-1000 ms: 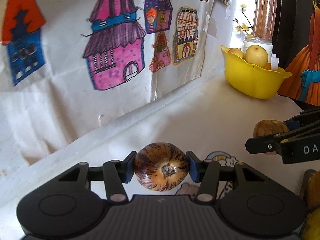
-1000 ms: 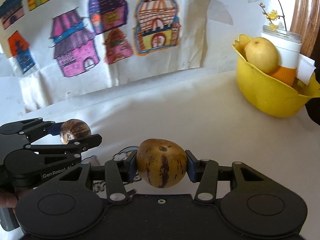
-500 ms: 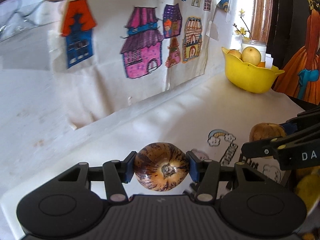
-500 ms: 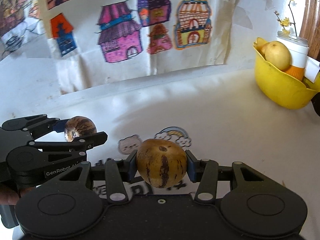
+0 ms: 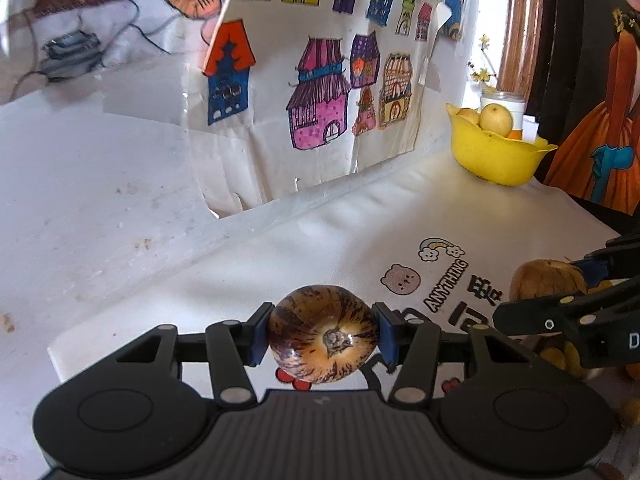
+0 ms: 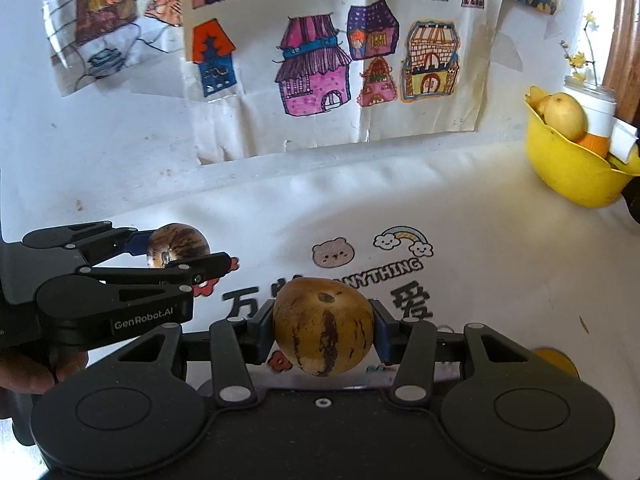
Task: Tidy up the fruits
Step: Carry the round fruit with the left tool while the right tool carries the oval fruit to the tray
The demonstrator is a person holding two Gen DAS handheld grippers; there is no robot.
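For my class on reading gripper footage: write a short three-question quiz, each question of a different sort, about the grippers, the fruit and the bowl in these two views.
1. True or false: the left gripper is empty.
2. Multiple choice: the yellow bowl stands at A) far right of the cloth, B) far left, C) under the right gripper.
3. Short answer: what is printed on the white cloth in English?

Key:
1. False; it holds a streaked fruit.
2. A.
3. ANYTHING.
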